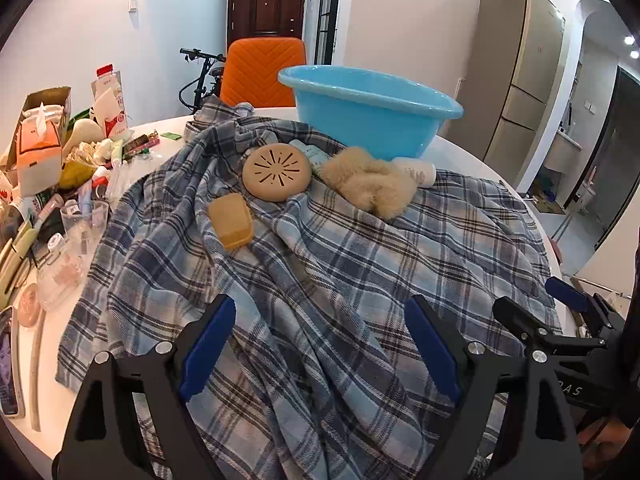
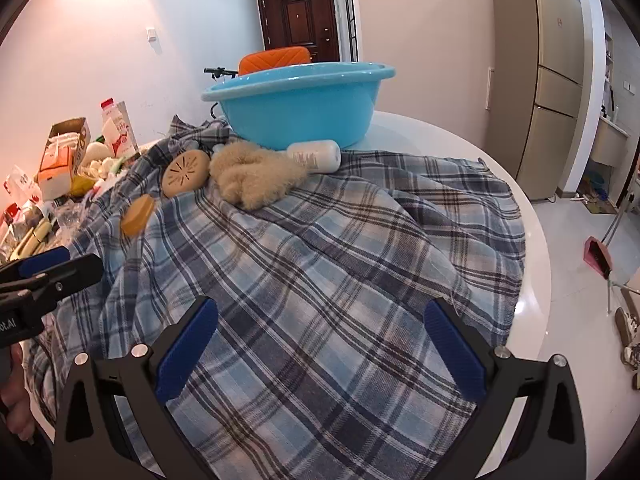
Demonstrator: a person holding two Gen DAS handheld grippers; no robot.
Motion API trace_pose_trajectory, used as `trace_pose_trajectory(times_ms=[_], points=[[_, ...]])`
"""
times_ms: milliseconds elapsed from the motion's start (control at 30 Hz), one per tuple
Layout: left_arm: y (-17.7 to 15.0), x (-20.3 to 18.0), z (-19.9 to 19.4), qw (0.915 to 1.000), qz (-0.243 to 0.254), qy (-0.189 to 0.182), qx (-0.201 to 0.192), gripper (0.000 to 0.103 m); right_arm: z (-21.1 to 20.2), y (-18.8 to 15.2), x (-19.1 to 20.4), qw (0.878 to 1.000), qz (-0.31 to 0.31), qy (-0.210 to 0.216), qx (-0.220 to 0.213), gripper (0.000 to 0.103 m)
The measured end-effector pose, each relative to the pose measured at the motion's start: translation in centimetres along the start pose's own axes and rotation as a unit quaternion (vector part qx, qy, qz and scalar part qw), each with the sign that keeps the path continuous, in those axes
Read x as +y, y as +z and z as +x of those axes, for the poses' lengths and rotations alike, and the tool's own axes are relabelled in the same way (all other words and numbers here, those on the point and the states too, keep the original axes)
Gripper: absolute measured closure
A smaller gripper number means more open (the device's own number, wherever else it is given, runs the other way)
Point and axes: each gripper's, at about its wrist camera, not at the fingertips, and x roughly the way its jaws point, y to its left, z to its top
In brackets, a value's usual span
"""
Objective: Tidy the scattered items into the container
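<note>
A blue plastic basin (image 1: 368, 116) (image 2: 300, 112) stands at the far side of a plaid cloth (image 1: 320, 264) (image 2: 320, 264). In front of it lie a round tan slotted disc (image 1: 276, 172) (image 2: 186, 172), a yellow soap bar (image 1: 232, 220) (image 2: 138, 209), a fluffy beige piece (image 1: 372, 186) (image 2: 252, 178) and a white bottle (image 1: 418, 171) (image 2: 316, 155) on its side. A second pale bottle (image 1: 310, 152) lies behind the disc. My left gripper (image 1: 320, 320) is open and empty, low over the near cloth. My right gripper (image 2: 320, 320) is open and empty too.
The round white table (image 2: 532, 240) carries a pile of clutter at the left: a tissue box (image 1: 40, 148), a milk carton (image 1: 112, 100), clear cups (image 1: 84, 216). An orange chair (image 1: 262, 72) stands behind the basin. A fridge (image 1: 520, 72) is at right.
</note>
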Motion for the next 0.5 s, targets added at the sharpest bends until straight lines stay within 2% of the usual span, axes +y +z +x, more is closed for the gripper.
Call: trace_pose_trajectory(times_ms=[267,500], points=[[-0.1,-0.5,-0.5,0.9999,0.007,-0.006,-0.008,0.015,-0.7,0.2,0.0,1.000,-0.004,-0.005,-0.013,0.000],[-0.1,-1.1,-1.9,0.9996,0.014,-0.016,-0.020,0.015,-0.3,-0.1,0.3,1.000,-0.016,-0.007,-0.003,0.000]])
